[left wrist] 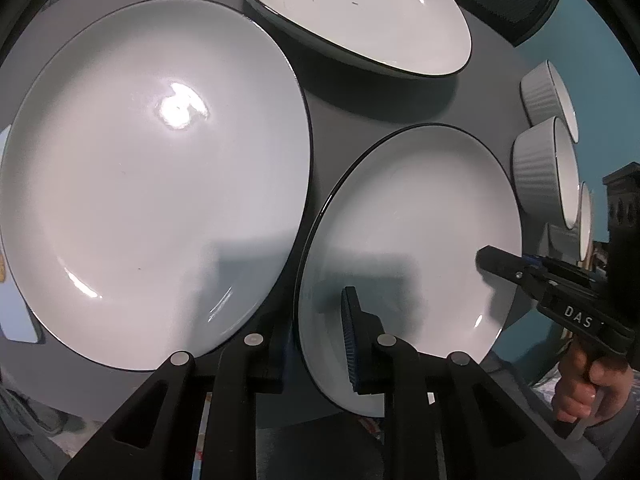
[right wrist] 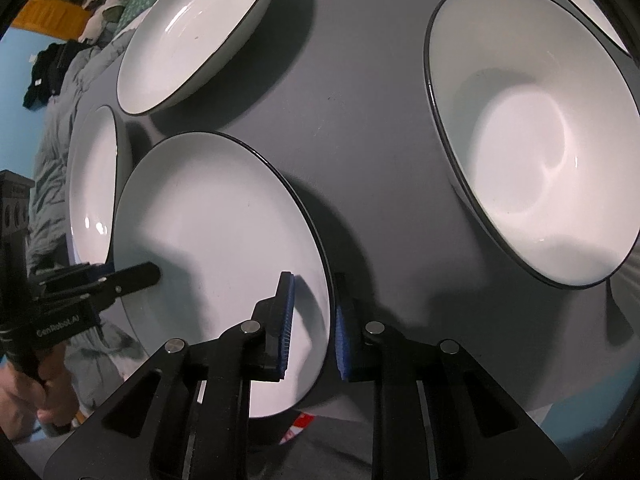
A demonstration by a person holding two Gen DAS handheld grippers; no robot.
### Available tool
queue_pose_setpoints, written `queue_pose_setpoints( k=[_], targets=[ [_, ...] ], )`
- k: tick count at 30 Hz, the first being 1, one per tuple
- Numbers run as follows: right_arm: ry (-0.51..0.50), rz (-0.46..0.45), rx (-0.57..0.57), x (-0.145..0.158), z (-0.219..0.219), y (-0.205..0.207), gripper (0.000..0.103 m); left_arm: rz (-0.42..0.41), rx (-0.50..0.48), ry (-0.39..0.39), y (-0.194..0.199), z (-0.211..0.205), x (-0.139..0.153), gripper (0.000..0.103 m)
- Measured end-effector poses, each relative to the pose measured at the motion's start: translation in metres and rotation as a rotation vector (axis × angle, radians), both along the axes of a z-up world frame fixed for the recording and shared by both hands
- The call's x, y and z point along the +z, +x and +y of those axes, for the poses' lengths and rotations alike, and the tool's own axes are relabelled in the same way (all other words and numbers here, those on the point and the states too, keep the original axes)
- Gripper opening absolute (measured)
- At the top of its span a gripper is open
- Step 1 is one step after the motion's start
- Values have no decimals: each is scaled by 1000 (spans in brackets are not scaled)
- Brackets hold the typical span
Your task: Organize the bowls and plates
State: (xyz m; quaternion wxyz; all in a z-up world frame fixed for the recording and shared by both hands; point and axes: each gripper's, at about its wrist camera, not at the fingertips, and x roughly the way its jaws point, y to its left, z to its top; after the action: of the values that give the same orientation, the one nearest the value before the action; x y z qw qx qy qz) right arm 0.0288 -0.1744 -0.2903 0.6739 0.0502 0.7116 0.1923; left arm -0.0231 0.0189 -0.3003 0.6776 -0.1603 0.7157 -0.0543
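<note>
A small white plate with a dark rim (left wrist: 420, 236) (right wrist: 224, 248) lies on the grey table. My left gripper (left wrist: 316, 344) straddles its left rim, jaws close around the edge. My right gripper (right wrist: 316, 320) straddles its right rim, with a small gap at each pad; it shows in the left wrist view (left wrist: 500, 264). The left gripper shows in the right wrist view (right wrist: 136, 276). A large white plate (left wrist: 152, 176) (right wrist: 96, 184) lies to the left. A deep white dish (left wrist: 360, 12) (right wrist: 196, 28) sits behind. A white bowl (right wrist: 536, 152) stands at the right.
Two ribbed white bowls (left wrist: 548, 168) stand in a row at the table's right side, and a further rim shows behind them (left wrist: 585, 220). The grey table (right wrist: 368, 120) ends near me. Bedding and clothes (right wrist: 60, 92) lie beyond the left edge.
</note>
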Motion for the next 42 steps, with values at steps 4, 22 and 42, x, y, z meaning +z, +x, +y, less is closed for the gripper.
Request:
queue_pose_setpoints(
  k=[4,22,42],
  targets=[
    [14,-1,3,1,-4,-1,16,-4,-7,-10,-5,-4,4,20],
    [56,-48,-32,38,5,33,14,-73,8,-2,35,27,55,20],
    [65,-98,24,34,73,132,13,-100,66,62,140,89,50,21]
  ],
)
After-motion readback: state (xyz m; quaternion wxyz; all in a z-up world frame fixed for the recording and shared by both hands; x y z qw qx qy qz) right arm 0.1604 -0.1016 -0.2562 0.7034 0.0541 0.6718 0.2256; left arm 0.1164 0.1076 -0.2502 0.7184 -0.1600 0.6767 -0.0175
